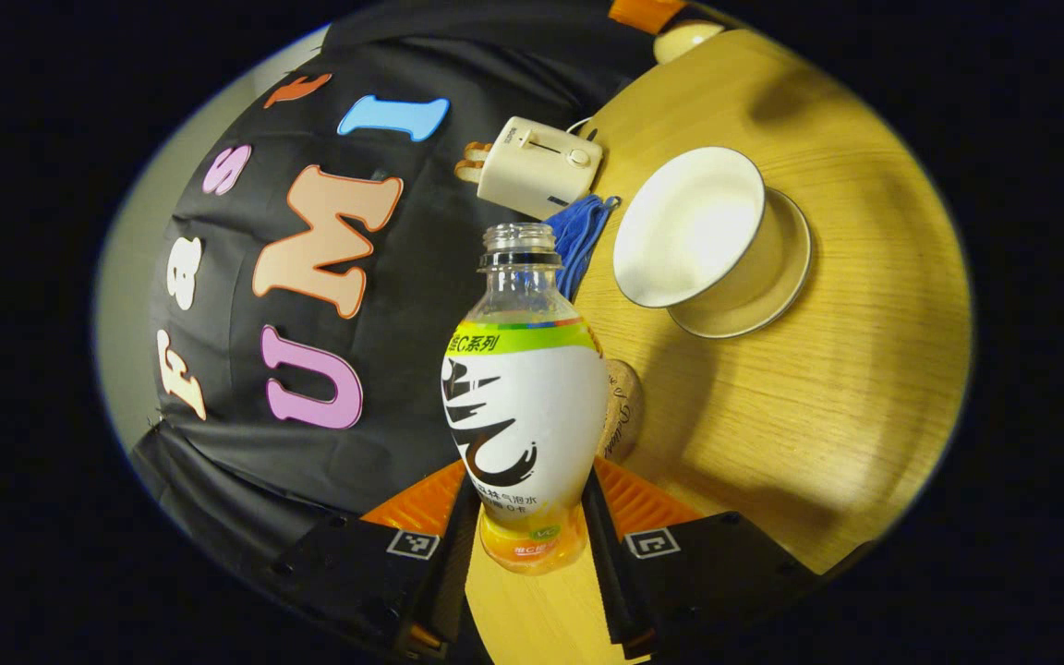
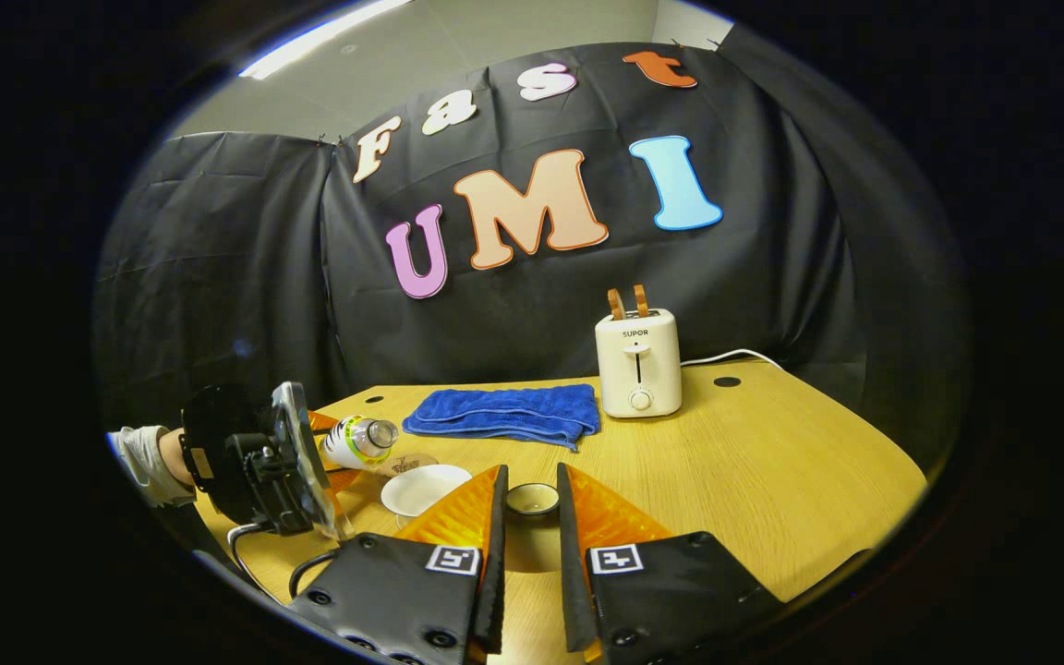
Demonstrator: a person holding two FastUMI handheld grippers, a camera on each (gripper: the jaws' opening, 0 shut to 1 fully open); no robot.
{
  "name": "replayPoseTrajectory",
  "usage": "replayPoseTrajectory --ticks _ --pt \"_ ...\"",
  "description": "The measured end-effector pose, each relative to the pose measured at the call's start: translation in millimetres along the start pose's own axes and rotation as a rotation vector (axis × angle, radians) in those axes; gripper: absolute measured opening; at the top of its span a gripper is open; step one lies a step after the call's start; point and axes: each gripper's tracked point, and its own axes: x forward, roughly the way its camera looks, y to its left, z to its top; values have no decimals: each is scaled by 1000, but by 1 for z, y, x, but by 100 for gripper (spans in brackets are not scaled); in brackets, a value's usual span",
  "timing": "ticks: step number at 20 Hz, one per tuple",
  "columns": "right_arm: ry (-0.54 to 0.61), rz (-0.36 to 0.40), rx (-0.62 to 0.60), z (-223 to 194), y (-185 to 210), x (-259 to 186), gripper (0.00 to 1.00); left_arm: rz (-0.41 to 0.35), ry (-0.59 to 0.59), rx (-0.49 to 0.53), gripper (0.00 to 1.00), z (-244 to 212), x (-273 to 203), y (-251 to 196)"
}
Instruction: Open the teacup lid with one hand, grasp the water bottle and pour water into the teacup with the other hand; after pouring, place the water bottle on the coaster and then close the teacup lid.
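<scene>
My left tool (image 1: 527, 517) pinches the water bottle (image 1: 523, 406), tipped sideways beside the open teacup (image 1: 694, 231). My right tool (image 2: 530, 517) pinches the teacup lid (image 2: 532, 499) above the table (image 2: 772, 471).

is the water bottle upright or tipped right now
Tipped. In the right gripper view the water bottle lies nearly level in the left gripper, its uncapped mouth pointing over the open teacup.

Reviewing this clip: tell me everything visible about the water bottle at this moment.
The water bottle is clear plastic with a white, black-patterned label under a green band, and its cap is off. The left gripper is shut on its lower body. In the right gripper view it lies tipped nearly sideways, mouth towards the teacup, raised off the wooden table.
</scene>
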Motion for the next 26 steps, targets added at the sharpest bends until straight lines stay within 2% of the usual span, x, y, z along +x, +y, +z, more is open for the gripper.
replayPoseTrajectory --ticks 1,12,19,24,25,26 --pt "-2 0 2 1 0 0 31 -8 4 6 58 0 0 -3" --pt "-11 -3 10 4 -4 -2 31 42 27 267 58 11 2 17" --pt "-23 -6 14 9 -6 -5 29 47 59 402 58 8 0 25" --pt "-19 1 25 8 -6 -6 31 55 75 483 58 6 -2 30" --pt "-15 -2 24 7 -7 -5 29 55 79 507 58 6 -3 32" --pt "-15 -4 24 8 -8 -5 31 53 83 524 58 5 -3 32"
